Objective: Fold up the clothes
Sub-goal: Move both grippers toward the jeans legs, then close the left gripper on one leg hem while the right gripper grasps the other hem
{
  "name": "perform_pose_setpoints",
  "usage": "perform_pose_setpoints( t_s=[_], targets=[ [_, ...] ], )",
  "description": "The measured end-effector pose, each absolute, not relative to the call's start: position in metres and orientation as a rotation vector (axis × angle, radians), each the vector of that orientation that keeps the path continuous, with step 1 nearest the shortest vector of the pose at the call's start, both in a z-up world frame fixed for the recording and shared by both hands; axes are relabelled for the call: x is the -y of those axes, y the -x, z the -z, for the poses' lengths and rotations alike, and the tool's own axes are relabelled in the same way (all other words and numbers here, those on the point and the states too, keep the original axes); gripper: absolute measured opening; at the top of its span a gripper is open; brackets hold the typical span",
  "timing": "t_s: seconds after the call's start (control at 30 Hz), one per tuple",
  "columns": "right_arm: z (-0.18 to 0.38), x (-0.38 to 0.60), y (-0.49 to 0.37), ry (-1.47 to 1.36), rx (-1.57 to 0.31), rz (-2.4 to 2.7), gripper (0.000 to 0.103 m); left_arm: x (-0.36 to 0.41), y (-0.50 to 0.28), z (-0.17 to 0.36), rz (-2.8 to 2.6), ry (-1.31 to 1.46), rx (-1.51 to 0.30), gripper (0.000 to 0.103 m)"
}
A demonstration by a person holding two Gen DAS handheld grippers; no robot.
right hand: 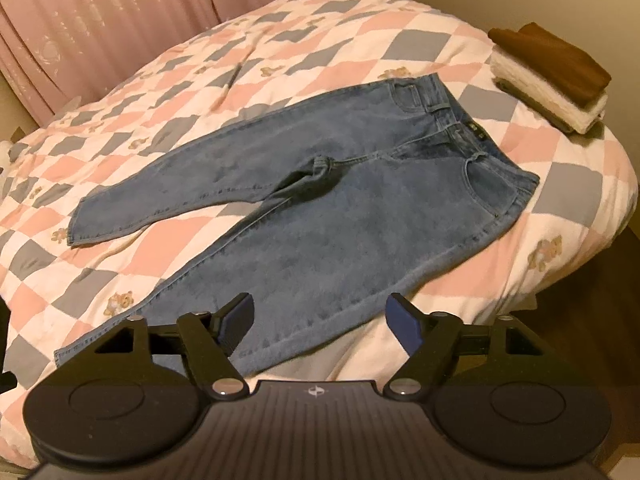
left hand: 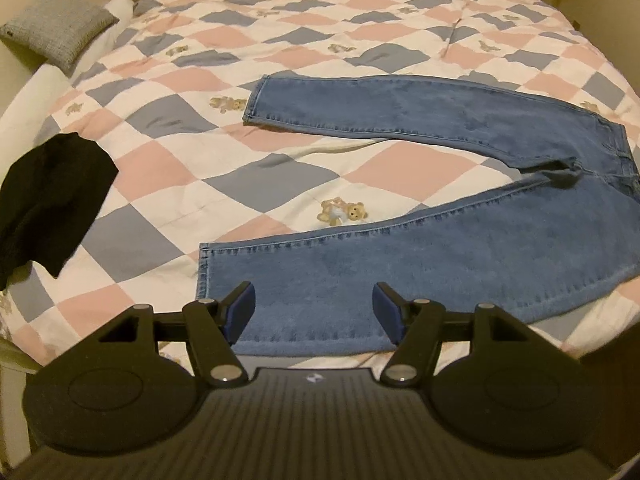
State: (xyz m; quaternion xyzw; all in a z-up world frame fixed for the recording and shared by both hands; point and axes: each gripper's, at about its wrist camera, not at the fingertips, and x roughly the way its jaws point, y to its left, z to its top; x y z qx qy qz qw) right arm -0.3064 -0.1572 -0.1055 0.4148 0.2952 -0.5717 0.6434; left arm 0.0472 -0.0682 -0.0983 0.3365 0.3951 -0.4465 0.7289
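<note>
A pair of blue jeans (left hand: 460, 216) lies flat on a bed covered by a checked quilt (left hand: 280, 52) in pink, grey-blue and white, printed with small teddy bears. In the left wrist view the legs spread apart toward the left of the frame, the waist running off the right edge. The left gripper (left hand: 314, 308) hangs at the bottom centre, above the nearer leg close to its hem, its blue-padded jaws parted and holding nothing. A crumpled black garment (left hand: 48, 204) sits at the left edge, and a grey cushion (left hand: 60, 24) rests in the upper left.

In the right wrist view the jeans (right hand: 320, 208) fill the middle, waistband toward the upper right. The right gripper (right hand: 320, 322) hovers at the bottom centre over the nearer leg's thigh, jaws standing wide and empty. A stack of folded clothes (right hand: 552, 76), brown on top of white, sits at the upper right. Pink curtains (right hand: 100, 20) hang in the upper left.
</note>
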Motion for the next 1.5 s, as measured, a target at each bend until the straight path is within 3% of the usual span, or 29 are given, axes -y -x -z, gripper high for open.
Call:
perform_pose_setpoints(
  t_s=[0.27,0.5,0.57,0.7,0.83,0.93,1.17,1.43,1.5],
  targets=[
    [0.136,0.225,0.318,-0.897,-0.694,1.251,0.076,0.151,-0.047,0.142,1.033,-0.738,-0.961,0.066],
    [0.198,0.336,0.342,-0.875,-0.699,1.162,0.076,0.276,-0.051,0.218,1.081,-0.779,-1.005,0.065],
    [0.22,0.378,0.348,-0.877,-0.727,1.094,0.076,0.319,-0.057,0.236,1.132,-0.8,-0.971,0.062],
    [0.252,0.466,0.342,-0.809,-0.833,0.902,0.075,0.405,-0.071,0.256,1.298,-0.885,-0.807,0.044],
    [0.262,0.557,0.318,-0.685,-0.875,0.72,0.067,0.477,-0.089,0.261,1.472,-0.998,-0.594,0.046],
    [0.267,0.61,0.294,-0.56,-0.915,0.61,0.063,0.522,-0.105,0.27,1.569,-1.044,-0.562,0.054],
    [0.288,0.691,0.259,-0.519,-0.962,0.364,0.064,0.569,-0.147,0.309,1.658,-1.213,-0.647,0.064],
    [0.331,0.706,0.25,-0.515,-1.088,0.189,0.064,0.58,-0.176,0.351,1.68,-1.351,-0.717,0.064],
    [0.336,0.706,0.25,-0.523,-1.103,0.167,0.063,0.58,-0.174,0.358,1.71,-1.379,-0.702,0.056]
  ],
)
